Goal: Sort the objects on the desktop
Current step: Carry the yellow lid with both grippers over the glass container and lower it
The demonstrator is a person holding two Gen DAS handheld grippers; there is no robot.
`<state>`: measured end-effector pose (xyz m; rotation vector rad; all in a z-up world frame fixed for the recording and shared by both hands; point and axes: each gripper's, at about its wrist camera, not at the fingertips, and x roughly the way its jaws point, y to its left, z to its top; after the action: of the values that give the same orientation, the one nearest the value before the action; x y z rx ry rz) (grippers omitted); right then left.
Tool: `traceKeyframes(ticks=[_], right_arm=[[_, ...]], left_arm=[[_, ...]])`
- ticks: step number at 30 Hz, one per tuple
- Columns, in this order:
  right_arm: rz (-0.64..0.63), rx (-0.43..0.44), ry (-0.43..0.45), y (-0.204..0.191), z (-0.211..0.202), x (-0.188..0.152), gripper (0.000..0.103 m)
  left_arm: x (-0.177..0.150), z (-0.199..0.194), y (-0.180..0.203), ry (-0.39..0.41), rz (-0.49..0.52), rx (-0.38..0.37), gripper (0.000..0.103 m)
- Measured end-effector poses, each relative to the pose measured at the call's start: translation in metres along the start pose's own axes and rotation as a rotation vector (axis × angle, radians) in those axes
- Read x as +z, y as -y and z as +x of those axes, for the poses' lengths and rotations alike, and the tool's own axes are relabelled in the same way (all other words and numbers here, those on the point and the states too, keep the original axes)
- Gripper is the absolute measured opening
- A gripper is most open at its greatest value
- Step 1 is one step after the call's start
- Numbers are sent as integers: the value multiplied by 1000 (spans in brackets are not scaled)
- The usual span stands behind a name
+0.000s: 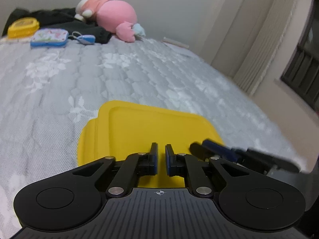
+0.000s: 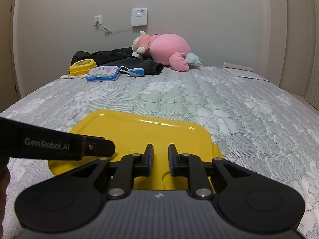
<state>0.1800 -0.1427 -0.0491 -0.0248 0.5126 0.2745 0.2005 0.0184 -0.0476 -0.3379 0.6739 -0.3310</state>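
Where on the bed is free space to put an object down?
The wide middle of the bed, between the near yellow lid and the far toys, is bare. It is crowded near the wall: yellow box, blue tin, black clothes, pink plush.

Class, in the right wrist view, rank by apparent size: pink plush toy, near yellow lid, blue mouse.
1. Near yellow lid, though closeness to the camera inflates it.
2. Pink plush toy.
3. Blue mouse.

The matte black plastic left tool [image 1: 161,160] and right tool [image 2: 160,160] look identical: blue-padded fingers [image 1: 169,159], silver rivets, ribbed grey housing, round side discs. White "GenRobot.AI" lettering marks one side.
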Motion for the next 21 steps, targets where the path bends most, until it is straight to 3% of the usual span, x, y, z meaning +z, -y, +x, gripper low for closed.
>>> traceKeyframes(ticks=[2, 5, 7, 8, 11, 12, 17, 21], right_arm=[[96, 14, 15, 14, -4, 3, 22], [169, -58, 59, 35, -8, 10, 22], [195, -62, 60, 44, -7, 11, 12], [199, -55, 65, 45, -7, 11, 11], [168, -10, 70, 40, -4, 11, 11], [150, 2, 54, 37, 0, 10, 11], [88, 10, 7, 22, 13, 6, 10], [46, -12, 23, 15, 11, 1, 10]], left_arm=[[6, -7, -11, 26, -66, -40, 40], [13, -12, -29, 48, -167, -50, 39], [13, -8, -38, 25, -225, -81, 37], [12, -5, -38, 11, -231, -96, 32], [10, 3, -25, -13, -152, -93, 31], [9, 5, -23, -17, -133, -83, 24], [6, 10, -34, -37, -194, -77, 7], [3, 9, -28, -23, -146, -48, 6]])
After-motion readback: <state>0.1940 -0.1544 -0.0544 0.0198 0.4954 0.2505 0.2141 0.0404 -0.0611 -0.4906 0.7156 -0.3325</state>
